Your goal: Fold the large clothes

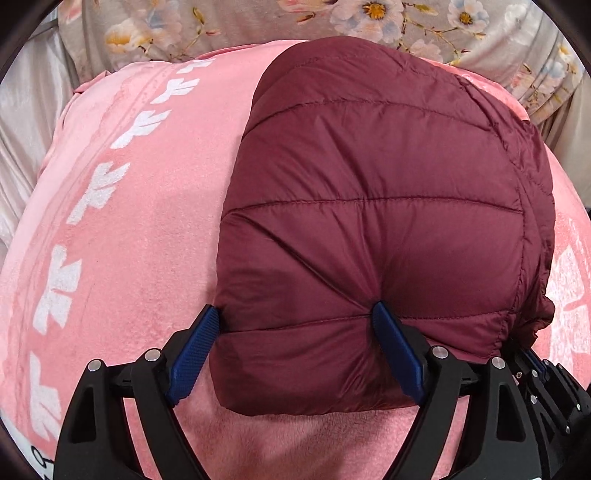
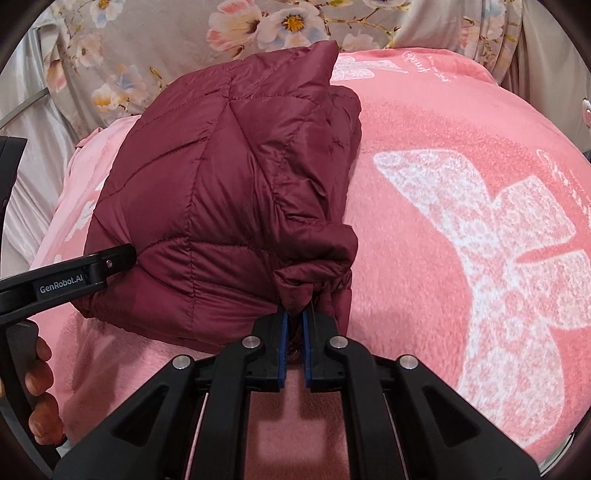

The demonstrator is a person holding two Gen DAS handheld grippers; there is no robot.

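A maroon quilted puffer jacket (image 1: 376,206) lies folded into a thick bundle on a pink blanket (image 1: 140,221). My left gripper (image 1: 295,314) is open, its blue fingers (image 1: 395,343) straddling the jacket's near left corner, one pressing into the top. In the right wrist view the jacket (image 2: 229,192) sits left of centre. My right gripper (image 2: 293,317) is shut on a bunched fold at the jacket's near right corner. The left gripper's black body (image 2: 70,280) shows there at the jacket's left edge, with the person's fingers (image 2: 40,369) on its handle.
The pink blanket (image 2: 461,258) has white bow and leaf prints and covers the bed. A grey floral sheet (image 1: 406,22) lies beyond the jacket. White satin fabric (image 1: 26,122) is at the far left.
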